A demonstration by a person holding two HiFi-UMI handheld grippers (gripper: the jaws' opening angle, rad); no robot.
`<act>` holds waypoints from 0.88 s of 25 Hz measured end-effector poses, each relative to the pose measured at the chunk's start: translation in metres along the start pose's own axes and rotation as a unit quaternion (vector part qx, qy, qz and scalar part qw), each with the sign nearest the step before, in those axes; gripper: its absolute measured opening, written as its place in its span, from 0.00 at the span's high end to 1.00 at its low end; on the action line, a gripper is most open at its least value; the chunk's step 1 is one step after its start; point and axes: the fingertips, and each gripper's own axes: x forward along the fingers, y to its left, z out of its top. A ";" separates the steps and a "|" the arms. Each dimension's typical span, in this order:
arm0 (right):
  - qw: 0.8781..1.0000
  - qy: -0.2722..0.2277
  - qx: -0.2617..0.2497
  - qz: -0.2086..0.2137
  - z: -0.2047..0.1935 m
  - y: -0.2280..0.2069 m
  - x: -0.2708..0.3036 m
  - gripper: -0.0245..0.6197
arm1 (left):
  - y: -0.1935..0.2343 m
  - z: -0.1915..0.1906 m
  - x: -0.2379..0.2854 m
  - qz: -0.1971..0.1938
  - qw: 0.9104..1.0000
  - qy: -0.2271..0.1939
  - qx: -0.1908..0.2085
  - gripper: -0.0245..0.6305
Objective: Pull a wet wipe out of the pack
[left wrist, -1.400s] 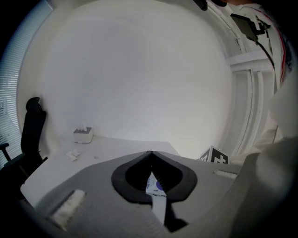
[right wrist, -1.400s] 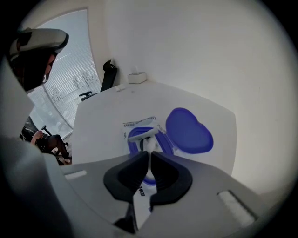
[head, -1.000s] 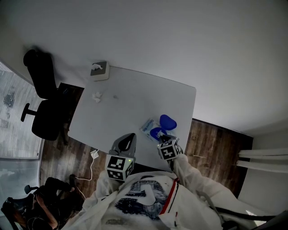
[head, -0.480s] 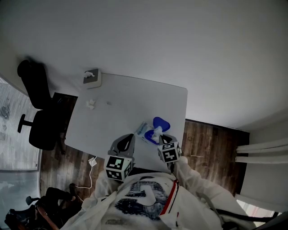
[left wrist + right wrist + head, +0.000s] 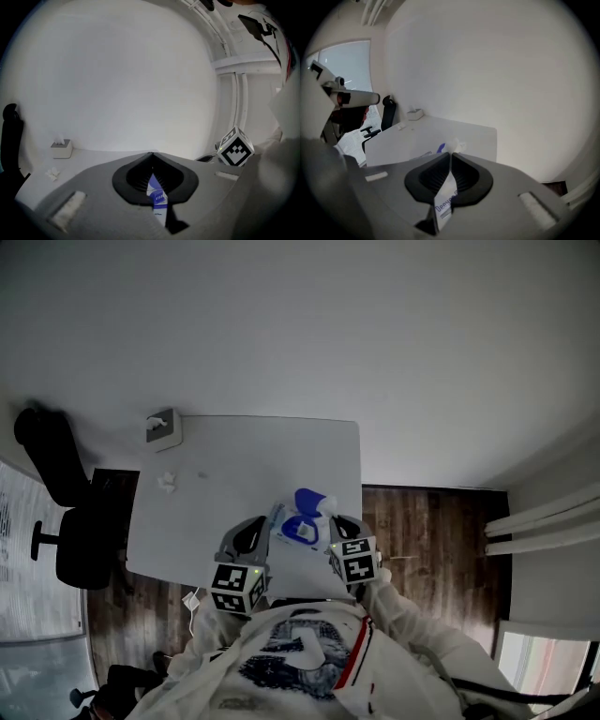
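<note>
- Wet wipe pack (image 5: 298, 527) is held between the two tongs, over the near part of the white table (image 5: 244, 451), just in front of the person's chest.
- Its blue lid (image 5: 307, 500) stands flipped open at the far end.
- Left gripper (image 5: 261, 526): in the left gripper view its jaws are closed on a blue-and-white edge of the pack (image 5: 158, 199).
- Right gripper (image 5: 336, 526): in the right gripper view its jaws are pinched together on a fold of the pack's white printed film (image 5: 445, 201). The blue lid (image 5: 440, 148) and a bit of white wipe (image 5: 457, 145) show beyond the tips.
- At the table's far left corner sits a tissue box (image 5: 161, 426), with a crumpled tissue (image 5: 167, 482) near it.
- An office chair (image 5: 66, 521) stands to the table's left.
</note>
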 end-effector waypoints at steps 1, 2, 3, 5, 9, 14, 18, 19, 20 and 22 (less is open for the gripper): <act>1.000 -0.009 0.003 -0.006 0.005 -0.004 -0.005 0.93 | 0.000 0.003 0.002 -0.002 1.000 -0.002 0.003 0.95; 1.000 -0.020 0.007 -0.012 0.010 -0.008 -0.010 0.93 | 0.000 0.006 0.003 -0.003 1.000 -0.005 0.007 0.95; 0.999 -0.030 0.012 -0.018 0.015 -0.012 -0.015 0.93 | 0.000 0.009 0.005 -0.005 1.000 -0.008 0.011 0.95; 0.998 -0.051 0.021 -0.031 0.027 -0.021 -0.025 0.93 | 0.001 0.017 0.008 -0.007 1.000 -0.014 0.021 0.95; 0.993 -0.092 0.042 -0.057 0.049 -0.043 -0.045 0.93 | 0.003 0.034 0.013 0.003 0.999 -0.021 0.047 0.95; 0.981 -0.163 0.056 -0.087 0.094 -0.063 -0.083 0.93 | 0.010 0.066 0.014 0.014 0.997 -0.042 0.063 0.95; 0.968 -0.225 0.056 -0.098 0.126 -0.071 -0.122 0.93 | 0.005 0.094 0.010 0.022 0.994 -0.067 0.078 0.95; 0.965 -0.236 0.055 -0.098 0.132 -0.073 -0.130 0.93 | 0.002 0.100 0.009 0.025 0.994 -0.074 0.082 0.95; 0.963 -0.244 0.052 -0.097 0.135 -0.075 -0.136 0.93 | -0.002 0.104 0.008 0.027 0.993 -0.079 0.084 0.95; 0.962 -0.251 0.045 -0.095 0.135 -0.080 -0.142 0.93 | -0.009 0.108 0.008 0.031 0.993 -0.083 0.084 0.95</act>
